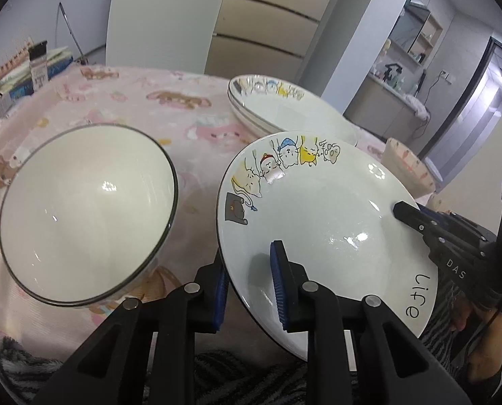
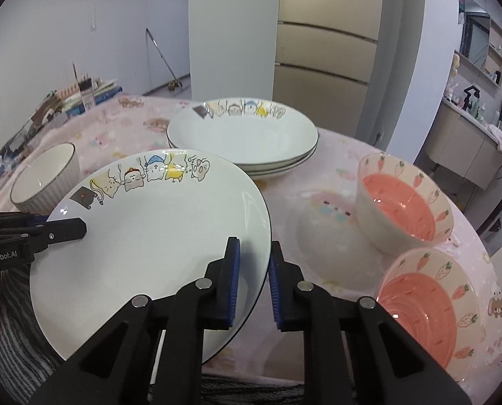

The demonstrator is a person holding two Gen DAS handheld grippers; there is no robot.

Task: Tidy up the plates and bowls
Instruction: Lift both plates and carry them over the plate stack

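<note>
White round ceramic plate with cartoon cats held tilted above the pink-clothed counter (near edge). Left gripper fingers pinch its left rim; right gripper fingers pinch its right rim. Stacked matching plates behind.

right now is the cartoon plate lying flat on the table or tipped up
Tipped up. The cartoon plate slants off the tablecloth, its rim pinched by the left gripper and right gripper.

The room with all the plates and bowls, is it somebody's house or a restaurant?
Most likely somebody's house, a dining spot beside the kitchen. The table wears a pink cartoon tablecloth, a tall fridge stands behind it, and a kitchen counter with bottles shows at the right.
</note>
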